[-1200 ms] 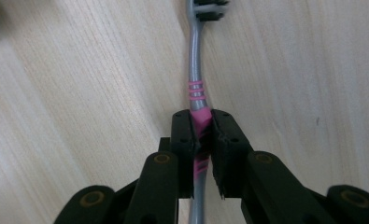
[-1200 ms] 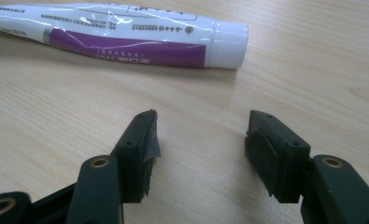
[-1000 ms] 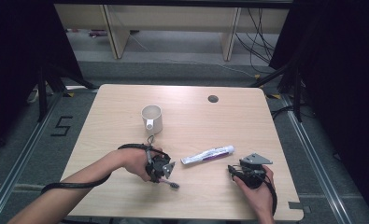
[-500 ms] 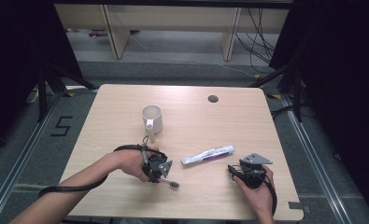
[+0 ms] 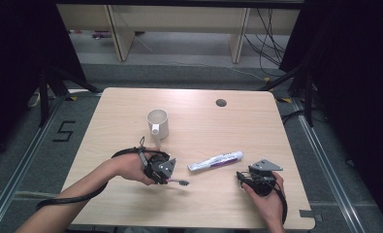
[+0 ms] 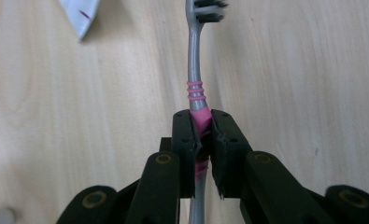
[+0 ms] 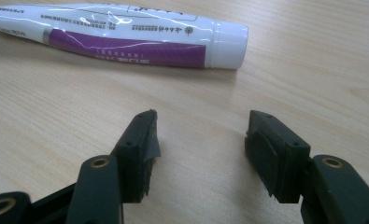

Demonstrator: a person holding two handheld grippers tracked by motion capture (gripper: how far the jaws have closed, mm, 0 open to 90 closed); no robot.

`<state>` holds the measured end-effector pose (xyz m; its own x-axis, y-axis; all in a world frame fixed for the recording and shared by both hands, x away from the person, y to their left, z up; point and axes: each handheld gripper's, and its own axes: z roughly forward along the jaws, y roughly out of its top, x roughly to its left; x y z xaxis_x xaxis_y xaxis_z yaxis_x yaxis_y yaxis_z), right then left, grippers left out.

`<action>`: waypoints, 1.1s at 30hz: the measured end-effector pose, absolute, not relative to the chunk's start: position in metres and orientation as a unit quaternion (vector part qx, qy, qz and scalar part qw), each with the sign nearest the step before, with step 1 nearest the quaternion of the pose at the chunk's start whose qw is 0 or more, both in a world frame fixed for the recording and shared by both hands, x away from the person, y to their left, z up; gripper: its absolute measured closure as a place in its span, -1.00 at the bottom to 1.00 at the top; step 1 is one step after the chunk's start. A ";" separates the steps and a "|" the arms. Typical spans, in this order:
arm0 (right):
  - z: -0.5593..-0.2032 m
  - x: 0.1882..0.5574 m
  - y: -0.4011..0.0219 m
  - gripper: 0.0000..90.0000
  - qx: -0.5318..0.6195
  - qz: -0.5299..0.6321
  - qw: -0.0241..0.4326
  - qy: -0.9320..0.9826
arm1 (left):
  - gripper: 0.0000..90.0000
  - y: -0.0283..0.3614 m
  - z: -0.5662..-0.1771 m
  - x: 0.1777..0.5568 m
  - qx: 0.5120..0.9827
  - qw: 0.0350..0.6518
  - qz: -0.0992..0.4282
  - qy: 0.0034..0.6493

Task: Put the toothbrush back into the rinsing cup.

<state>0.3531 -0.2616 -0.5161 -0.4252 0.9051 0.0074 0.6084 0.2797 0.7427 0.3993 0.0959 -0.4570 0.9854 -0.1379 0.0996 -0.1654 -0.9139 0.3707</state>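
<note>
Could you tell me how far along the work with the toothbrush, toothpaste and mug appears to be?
Done: the left gripper is shut on the toothbrush, low over the table. In hand: nothing else; the right gripper is open, facing the toothpaste tube, which lies untouched. Left, probably: gripping the tube; the mug stands apart, nothing visibly placed in it.

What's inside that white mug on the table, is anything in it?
From the high view the mug looks empty: pale inner wall and no object sticking out. Its very bottom is too small and shaded to confirm. The toothbrush is outside it, clamped in the left gripper.
</note>
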 end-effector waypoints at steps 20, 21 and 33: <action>-0.517 0.355 -0.262 -0.02 0.484 0.349 0.213 0.773 | 0.78 0.133 -0.439 0.403 0.913 0.387 0.117 0.056; -0.517 0.355 -0.262 -0.02 0.486 0.349 0.212 0.773 | 0.78 0.136 -0.439 0.402 0.906 0.399 0.123 0.063; -0.517 0.355 -0.261 -0.02 0.486 0.348 0.214 0.773 | 0.78 0.160 -0.439 0.395 0.806 0.535 0.181 0.178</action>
<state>0.3546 -0.2613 -0.5167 -0.4369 0.8995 0.0076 0.6026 0.2863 0.7449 0.3951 0.1599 -0.4387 0.8712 0.4802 0.1016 0.0932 -0.3650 0.9263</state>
